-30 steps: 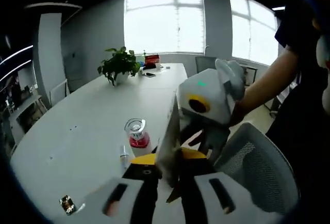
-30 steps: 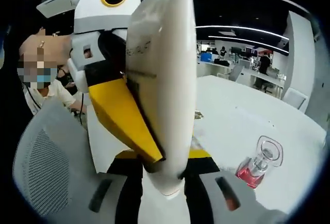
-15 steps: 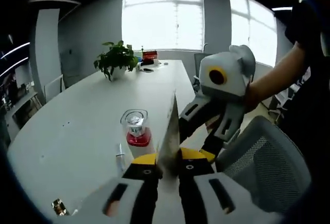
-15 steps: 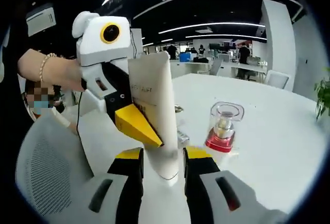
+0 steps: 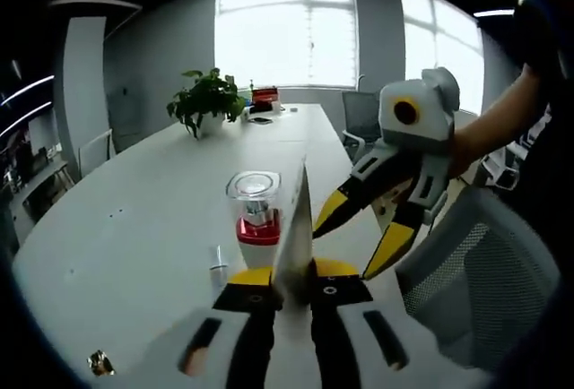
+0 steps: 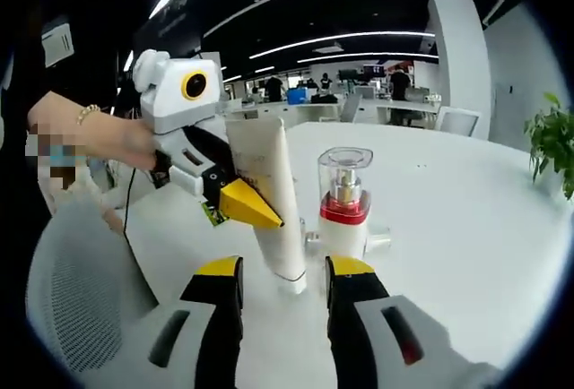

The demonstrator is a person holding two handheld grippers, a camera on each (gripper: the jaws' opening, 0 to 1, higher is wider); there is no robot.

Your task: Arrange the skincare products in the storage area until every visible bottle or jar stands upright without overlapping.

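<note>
A white skincare tube [image 6: 272, 194] is held cap-down over the white table [image 6: 466, 228], and my left gripper [image 6: 260, 214] is shut on its upper part. In the left gripper view I see the tube [image 5: 292, 228] edge-on, rising from between my left gripper [image 5: 291, 274] jaws. My right gripper [image 6: 282, 268] is open, its jaws standing either side of the tube's cap end without touching it. In the left gripper view the right gripper [image 5: 339, 255] hangs open to the right of the tube. A clear perfume bottle [image 6: 344, 199] with red liquid stands upright just behind the tube, also the perfume bottle [image 5: 258, 211].
A small clear item [image 5: 215, 260] lies on the table [image 5: 134, 228] beside the perfume bottle. A potted plant [image 5: 208, 102] and a red box [image 5: 264, 99] sit at the far end. A grey mesh chair [image 5: 484, 272] stands at the table's edge. A small dark scrap [image 5: 99, 364] lies near.
The right gripper has let go of the tube and drawn back, its jaws now wider. The left gripper keeps its hold. Both views have shifted, so the perfume bottle looks closer.
</note>
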